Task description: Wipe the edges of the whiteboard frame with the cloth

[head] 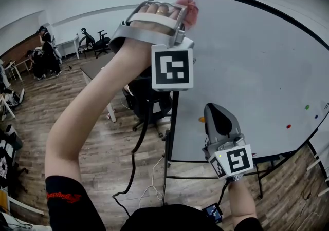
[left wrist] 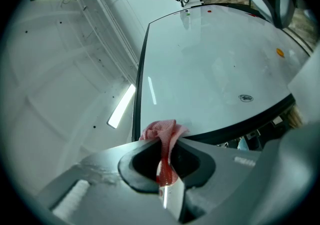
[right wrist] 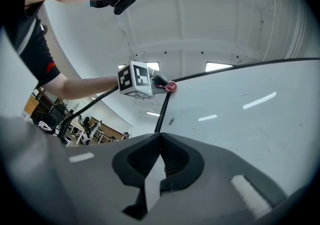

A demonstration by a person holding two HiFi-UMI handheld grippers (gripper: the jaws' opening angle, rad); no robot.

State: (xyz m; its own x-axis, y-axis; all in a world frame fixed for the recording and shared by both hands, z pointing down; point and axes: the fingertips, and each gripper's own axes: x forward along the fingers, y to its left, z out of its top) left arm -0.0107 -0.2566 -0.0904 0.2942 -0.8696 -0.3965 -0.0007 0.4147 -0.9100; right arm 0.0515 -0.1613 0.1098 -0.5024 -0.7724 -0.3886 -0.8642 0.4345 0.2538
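Observation:
A pink-red cloth point(head: 189, 10) is pressed at the top left corner of the whiteboard point(head: 257, 71), where the black frame point(head: 174, 117) turns. My left gripper point(head: 179, 13) is raised there, shut on the cloth. In the left gripper view the cloth point(left wrist: 161, 136) bunches out between the jaws of the left gripper point(left wrist: 165, 144), against the frame point(left wrist: 141, 69). My right gripper point(head: 213, 111) hangs lower, in front of the board's lower left part, shut and holding nothing. The right gripper point(right wrist: 160, 136) looks up along the frame point(right wrist: 162, 111) toward the cloth point(right wrist: 170, 87).
Small magnets sit on the board: orange point(head: 201, 119), red point(head: 288, 126), green point(head: 307, 107). A black office chair point(head: 149, 102) stands behind the board's left edge. A cable point(head: 134, 158) hangs from the left gripper. Desks and people are far left point(head: 43, 53).

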